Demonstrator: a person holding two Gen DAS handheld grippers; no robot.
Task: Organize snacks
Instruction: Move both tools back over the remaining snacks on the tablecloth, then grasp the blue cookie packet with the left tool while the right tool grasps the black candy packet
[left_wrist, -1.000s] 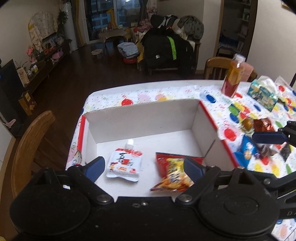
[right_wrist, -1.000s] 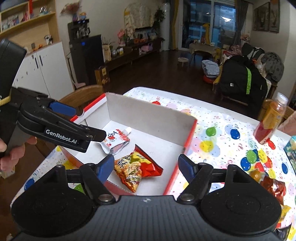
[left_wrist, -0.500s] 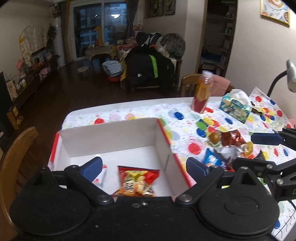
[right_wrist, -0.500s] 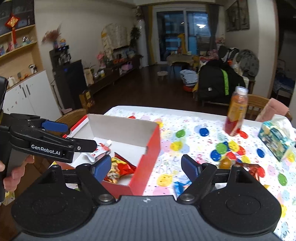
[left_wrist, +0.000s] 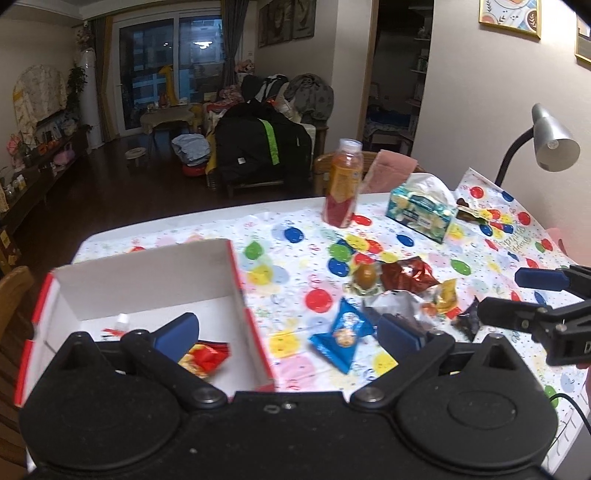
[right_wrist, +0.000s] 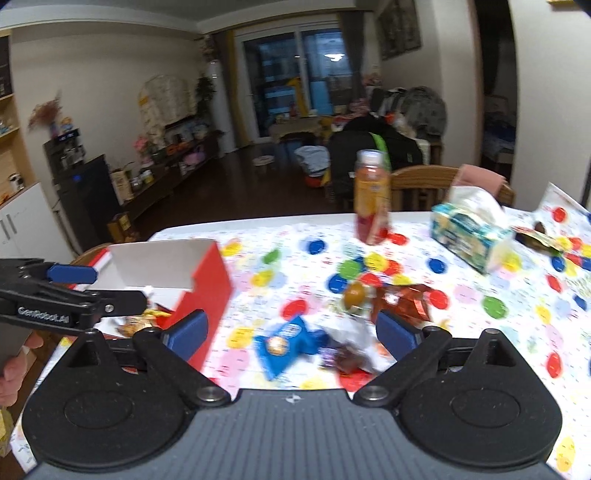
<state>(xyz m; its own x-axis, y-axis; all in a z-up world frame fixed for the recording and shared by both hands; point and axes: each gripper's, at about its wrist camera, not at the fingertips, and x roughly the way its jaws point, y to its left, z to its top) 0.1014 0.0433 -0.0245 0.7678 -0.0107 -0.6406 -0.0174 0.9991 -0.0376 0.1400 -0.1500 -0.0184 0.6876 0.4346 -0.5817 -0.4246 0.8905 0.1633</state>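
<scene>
We hold both claws wide apart and empty over the table covered with a white cloth printed with coloured balloons (left_wrist: 295, 236). Our left gripper (left_wrist: 286, 332) straddles the right wall of the open cardboard box, white inside and red outside (left_wrist: 236, 273); its left finger hangs over the box, where a red and yellow crinkled snack bag (left_wrist: 203, 360) lies just under it and a white pouch with a spout (left_wrist: 120, 325) lies further left. Between the fingers, just right of the box, lies a blue triangular snack packet (left_wrist: 341, 332). Ahead and to the right sits the loose pile: a brown round wrapped sweet (left_wrist: 365, 275), a dark red foil packet (left_wrist: 406, 275) and silver wrappers.

Our right gripper (right_wrist: 291, 330) hovers over that same pile, the blue packet (right_wrist: 284, 345) between its fingers. Beyond stand an orange-and-red drink bottle (right_wrist: 373, 199) and a teal tissue pack (right_wrist: 469, 232), well apart from both claws.
</scene>
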